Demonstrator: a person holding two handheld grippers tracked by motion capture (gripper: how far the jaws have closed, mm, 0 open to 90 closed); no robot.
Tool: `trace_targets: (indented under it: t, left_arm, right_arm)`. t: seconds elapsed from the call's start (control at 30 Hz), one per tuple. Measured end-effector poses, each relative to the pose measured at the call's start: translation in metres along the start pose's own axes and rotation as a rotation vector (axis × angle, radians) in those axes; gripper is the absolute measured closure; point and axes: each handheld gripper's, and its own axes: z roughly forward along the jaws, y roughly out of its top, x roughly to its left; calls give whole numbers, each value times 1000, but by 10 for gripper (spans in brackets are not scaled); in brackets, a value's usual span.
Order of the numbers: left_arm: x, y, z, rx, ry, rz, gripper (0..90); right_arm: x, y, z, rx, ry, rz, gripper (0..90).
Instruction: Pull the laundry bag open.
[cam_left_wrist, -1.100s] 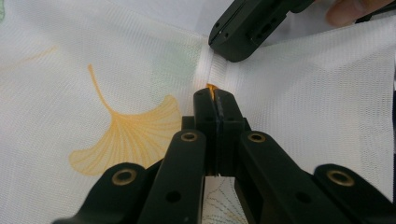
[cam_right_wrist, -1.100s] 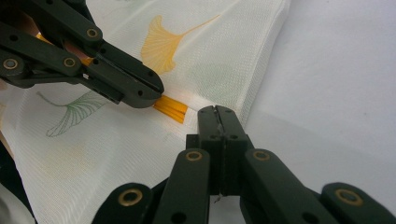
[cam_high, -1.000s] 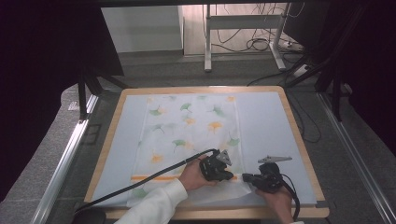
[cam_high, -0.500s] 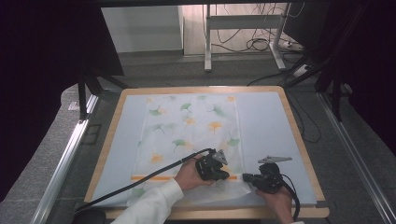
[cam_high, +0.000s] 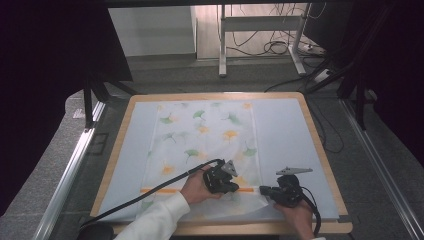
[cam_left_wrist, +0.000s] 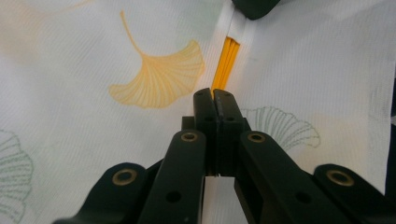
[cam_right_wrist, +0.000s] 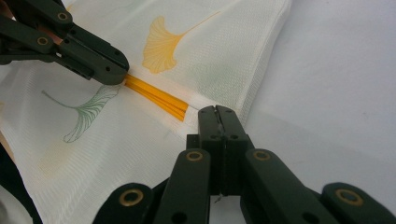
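1. The left gripper (cam_left_wrist: 215, 94) is pinched shut on the orange stripe (cam_left_wrist: 225, 63) of the cloth (cam_high: 205, 145).
2. The right gripper (cam_right_wrist: 218, 111) is clamped shut on the cloth's right edge, near the stripe's end.
3. The cloth lies flat mid-table.
4. Bare blue mat (cam_high: 285, 135) runs beside it to the wooden rim (cam_high: 312, 132).

We take this for a lab or test room: a wood-rimmed table (cam_high: 320, 150) on grey carpet (cam_high: 60, 145), dark screens (cam_high: 45, 75) at both sides, metal rails (cam_high: 75, 165), and loose cables (cam_high: 280, 47) under a desk frame (cam_high: 260, 30).
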Motion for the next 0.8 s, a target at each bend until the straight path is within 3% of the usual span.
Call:
trace_targets:
  t: [0.2, 0.8]
  left_arm:
    - [5, -9, -5, -10, -14, -28, 900]
    - [12, -39, -27, -19, 6, -74, 900]
  right_arm:
    - [0, 0, 0, 1, 0, -3, 895]
    - [0, 0, 0, -3, 3, -1, 895]
